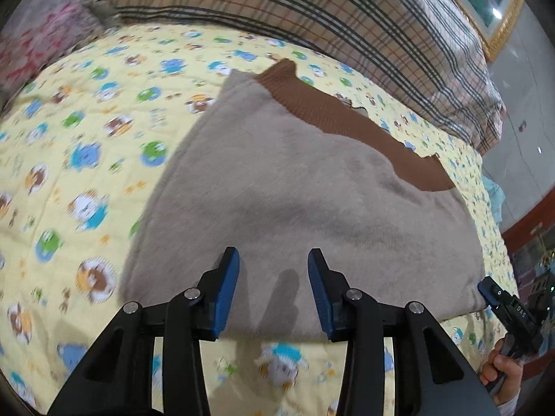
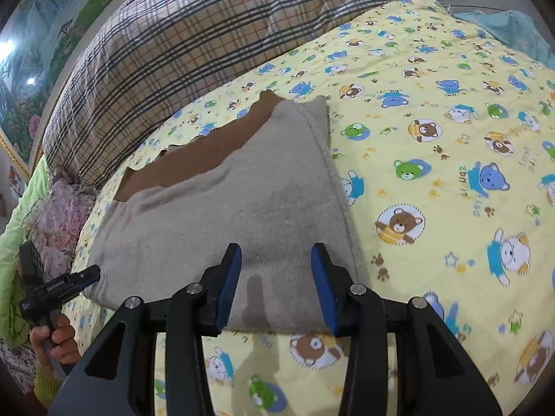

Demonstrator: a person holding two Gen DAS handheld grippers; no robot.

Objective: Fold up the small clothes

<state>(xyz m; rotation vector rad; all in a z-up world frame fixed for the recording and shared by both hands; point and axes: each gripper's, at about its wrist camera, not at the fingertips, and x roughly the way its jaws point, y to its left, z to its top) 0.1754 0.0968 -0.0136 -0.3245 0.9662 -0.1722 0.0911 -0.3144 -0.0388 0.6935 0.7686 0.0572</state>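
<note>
Folded grey garment (image 1: 277, 187), soft and fleecy with a brown ribbed band (image 1: 350, 118) showing along its far edge, lies flat on a bed covered by a yellow quilt (image 1: 86, 145) printed with cartoon bears. At the far left of the left wrist view, a pink floral blanket (image 1: 38, 34) is bunched at the head of the bed. Next to it, a plaid pillow (image 1: 312, 10) runs across behind the garment. The left hand-held gripper (image 1: 274, 260) hangs over the near edge of the garment with its blue-padded fingers (image 1: 229, 284) spread apart, grasping nothing; whether the tips touch the cloth cannot be told. Further right in that view, the right hand-held gripper (image 1: 485, 289) sits at the garment's near right corner, with the person's right hand (image 1: 503, 371) on its handle. In its own view the right hand-held gripper (image 2: 275, 256) is likewise released, fingers apart over the garment's near edge beside its right seam. The left hand (image 2: 55, 339) shows at the left of that view. A gold-framed picture (image 1: 499, 10) hangs on the wall at the far right.
</note>
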